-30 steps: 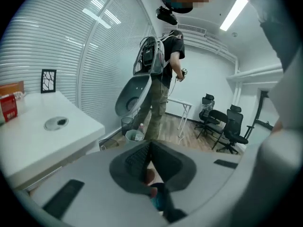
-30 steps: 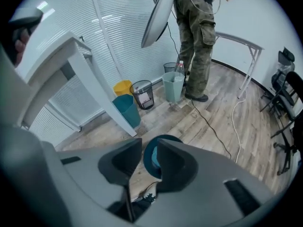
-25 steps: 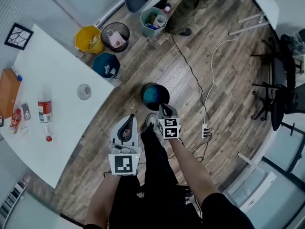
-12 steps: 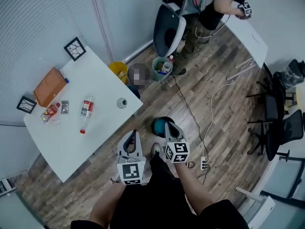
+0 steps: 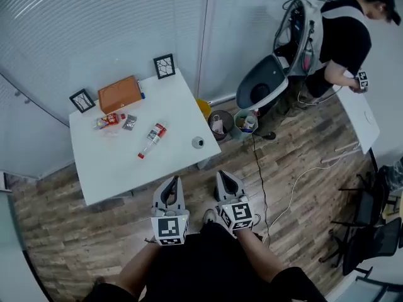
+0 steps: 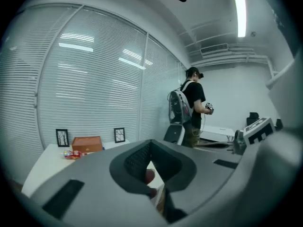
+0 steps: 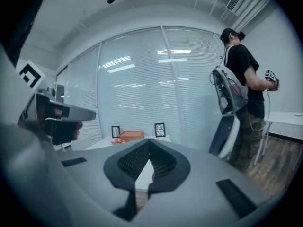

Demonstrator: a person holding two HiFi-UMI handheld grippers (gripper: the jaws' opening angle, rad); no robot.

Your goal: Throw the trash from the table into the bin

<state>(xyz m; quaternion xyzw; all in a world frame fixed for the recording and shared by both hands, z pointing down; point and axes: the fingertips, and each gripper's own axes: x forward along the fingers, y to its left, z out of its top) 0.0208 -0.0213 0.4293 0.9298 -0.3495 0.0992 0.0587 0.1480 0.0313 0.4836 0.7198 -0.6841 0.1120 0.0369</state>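
Note:
On the white table [image 5: 113,168] lie a plastic bottle with a red label [image 5: 151,139], a red snack packet [image 5: 108,121], a small grey packet [image 5: 130,123] and a small round grey object [image 5: 198,142]. Beside the table's right corner stand a yellow bin [image 5: 203,107], a black mesh bin [image 5: 220,123] and a green bin [image 5: 245,121]. My left gripper [image 5: 173,182] and right gripper [image 5: 224,176] hang side by side short of the table's near edge, pointing toward it. Both are shut with nothing in them, as the left gripper [image 6: 150,143] and right gripper [image 7: 149,143] show in their own views.
An orange box [image 5: 119,93] and two small picture frames [image 5: 165,66] sit at the table's far side against the blinds. A person with a backpack [image 5: 343,39] stands at the far right beside a tilted chair [image 5: 261,87]. A cable [image 5: 261,168] runs over the wooden floor.
Both grippers have risen from pointing at the floor to pointing nearly level at the table. The head view swung up; the teal bin near my feet has left the picture.

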